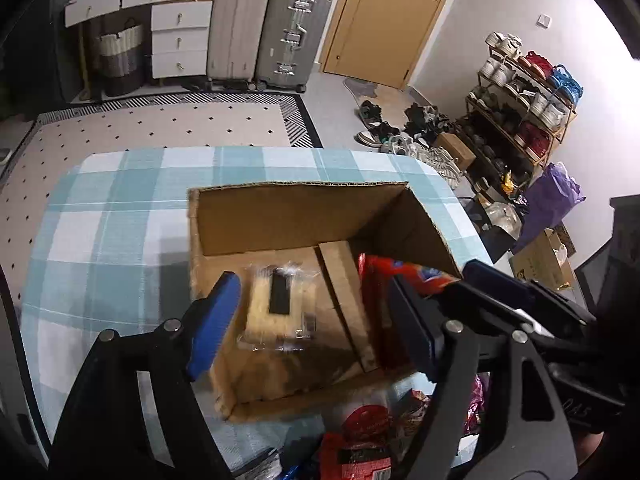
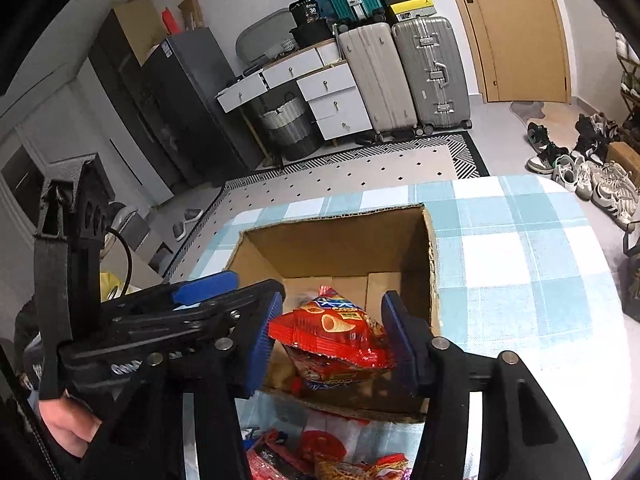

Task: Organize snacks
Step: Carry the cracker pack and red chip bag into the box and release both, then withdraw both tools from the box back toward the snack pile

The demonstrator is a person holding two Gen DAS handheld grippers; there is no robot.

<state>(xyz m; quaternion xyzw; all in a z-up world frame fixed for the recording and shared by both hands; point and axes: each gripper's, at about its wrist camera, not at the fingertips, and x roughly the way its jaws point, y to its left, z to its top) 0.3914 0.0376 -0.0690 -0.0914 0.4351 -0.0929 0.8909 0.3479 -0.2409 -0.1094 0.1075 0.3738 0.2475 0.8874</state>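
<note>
Worktop (image 1: 100, 216): covered in a blue-and-white check cloth; carries the items below.

Cardboard box (image 1: 296, 208): open-topped, standing on the worktop, its inner flaps folded down on the floor of the box.

Clear-wrapped pale snack (image 1: 280, 304): lying inside the box toward its left side, a dark label on top; blurred. It sits below and between the fingers of the left gripper (image 1: 316, 320), with neither blue pad touching it.

Left gripper: fingers roughly half apart, holding nothing, poised over the box.

Red chip bag (image 2: 332, 336): crinkled, over the right side of the box interior, just inside the near wall. It lies between the fingers of the right gripper (image 2: 330, 336). The left pad looks to be at the bag's edge; the right pad stands clear of it. No firm squeeze shows.

Right gripper: fingers partly apart around the bag, angled down into the box beside the left gripper.

Loose snack packets (image 1: 360, 440): a heap of mostly red wrappers on the worktop, just in front of the box's near wall.

Hand (image 2: 68, 428): a person's, seen at the lower left of the right wrist view.
</note>
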